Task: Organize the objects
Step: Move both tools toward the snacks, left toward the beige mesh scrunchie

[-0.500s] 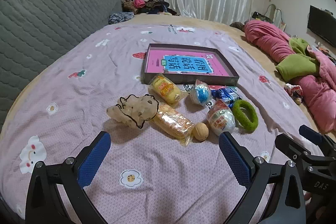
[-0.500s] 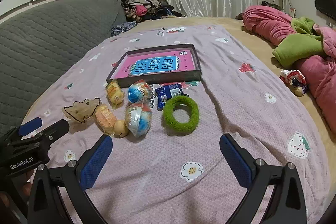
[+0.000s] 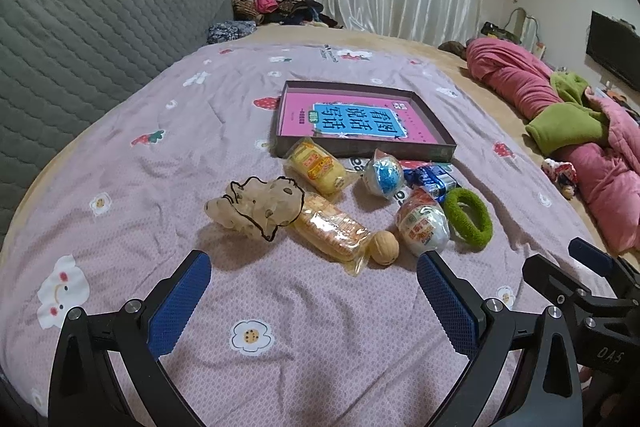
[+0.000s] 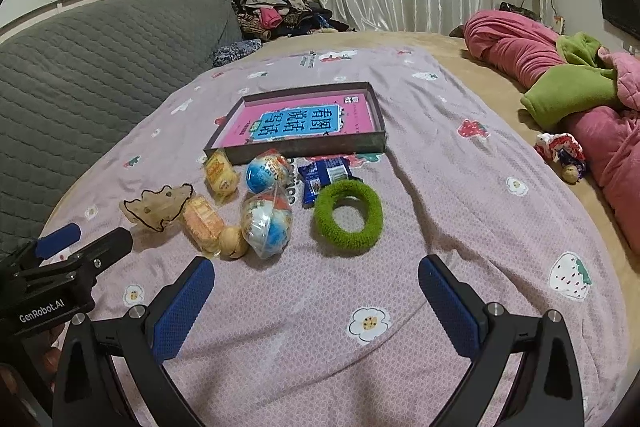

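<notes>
The left hand-held gripper (image 3: 314,297) has two black arms that spread in a wide V, each one ending in a blue pad with a fine grid texture. A round silver screw head sits on each arm just behind the pad. The right hand-held gripper (image 4: 316,301) has the same form and colours. On the left one's body, white letters read "GenRobot.AI"; the right one's body carries small pale letters.
</notes>
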The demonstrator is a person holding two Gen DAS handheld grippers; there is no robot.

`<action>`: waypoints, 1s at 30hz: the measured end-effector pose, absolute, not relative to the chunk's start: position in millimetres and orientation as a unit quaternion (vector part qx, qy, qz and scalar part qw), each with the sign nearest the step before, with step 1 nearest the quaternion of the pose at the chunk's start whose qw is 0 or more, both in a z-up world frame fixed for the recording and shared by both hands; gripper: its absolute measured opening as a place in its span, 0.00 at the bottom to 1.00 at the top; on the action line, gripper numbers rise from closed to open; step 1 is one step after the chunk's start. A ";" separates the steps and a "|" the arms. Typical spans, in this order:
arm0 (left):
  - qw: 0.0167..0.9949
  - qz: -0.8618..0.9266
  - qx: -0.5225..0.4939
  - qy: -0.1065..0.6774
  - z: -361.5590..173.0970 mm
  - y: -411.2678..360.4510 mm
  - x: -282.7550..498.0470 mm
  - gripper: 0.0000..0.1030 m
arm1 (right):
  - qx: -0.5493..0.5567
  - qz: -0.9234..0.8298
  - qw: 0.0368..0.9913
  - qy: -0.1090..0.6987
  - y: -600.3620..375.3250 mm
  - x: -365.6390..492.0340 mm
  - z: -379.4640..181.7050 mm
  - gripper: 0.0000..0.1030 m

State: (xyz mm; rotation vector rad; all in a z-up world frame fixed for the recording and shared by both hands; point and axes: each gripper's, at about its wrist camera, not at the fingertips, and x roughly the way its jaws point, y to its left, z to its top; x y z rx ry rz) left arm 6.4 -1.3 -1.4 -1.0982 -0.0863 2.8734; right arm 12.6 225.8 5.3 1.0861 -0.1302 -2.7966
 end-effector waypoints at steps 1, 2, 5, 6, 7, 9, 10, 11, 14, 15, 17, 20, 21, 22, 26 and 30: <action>0.031 0.933 -0.356 -0.028 -0.9 -2.0 6.2 0.99 | 0.360 -0.929 0.070 -0.043 225.2 12.5 6.6 1.00; 0.031 0.934 -0.355 -0.028 -0.4 -2.2 6.2 0.99 | 0.359 -0.930 0.070 -0.041 224.4 12.6 8.1 1.00; 0.031 0.935 -0.352 -0.029 2.3 -3.7 5.8 0.99 | 0.351 -0.933 0.072 -0.037 221.2 13.2 14.3 1.00; 0.031 0.935 -0.351 -0.030 3.6 -4.6 5.5 0.99 | 0.350 -0.933 0.074 -0.037 219.7 12.3 16.5 1.00; 0.030 0.935 -0.351 -0.032 4.9 -5.9 5.1 0.99 | 0.349 -0.933 0.077 -0.038 218.4 11.6 18.8 1.00; 0.030 0.936 -0.349 -0.038 8.2 -9.2 3.8 0.99 | 0.344 -0.935 0.081 -0.037 215.7 10.0 23.9 1.00; 0.029 0.936 -0.349 -0.040 11.7 -14.6 2.4 0.99 | 0.340 -0.936 0.083 -0.035 213.2 8.8 27.5 1.00; 0.025 0.937 -0.345 -0.043 15.0 -18.0 1.2 0.99 | 0.338 -0.937 0.083 -0.032 211.2 7.8 30.0 1.00; 0.021 0.940 -0.338 -0.043 22.3 -25.3 -3.3 0.99 | 0.327 -0.941 0.084 -0.023 204.4 4.5 40.0 1.00; 0.022 0.941 -0.336 -0.043 24.8 -27.6 -5.3 0.99 | 0.324 -0.942 0.086 -0.021 202.2 3.0 43.3 1.00; 0.024 0.941 -0.334 -0.048 29.9 -32.9 -10.2 0.99 | 0.322 -0.942 0.093 -0.019 197.9 -2.4 49.9 1.00; 0.024 0.943 -0.328 -0.052 35.9 -40.0 -18.3 0.99 | 0.320 -0.942 0.096 -0.016 192.2 -11.1 55.9 1.00; 0.021 0.944 -0.327 -0.050 36.8 -41.7 -21.5 0.99 | 0.322 -0.942 0.094 -0.014 190.1 -14.7 56.4 1.00; 0.019 0.944 -0.327 -0.048 36.8 -43.2 -25.3 0.99 | 0.324 -0.941 0.096 -0.011 187.1 -19.0 56.3 1.00; 0.015 0.940 -0.337 -0.046 33.8 -48.8 -42.6 0.99 | 0.333 -0.937 0.101 0.000 174.6 -32.3 52.9 1.00; 0.003 0.937 -0.346 -0.048 26.1 -55.8 -59.1 0.99 | 0.339 -0.935 0.099 0.014 163.8 -42.9 45.9 1.00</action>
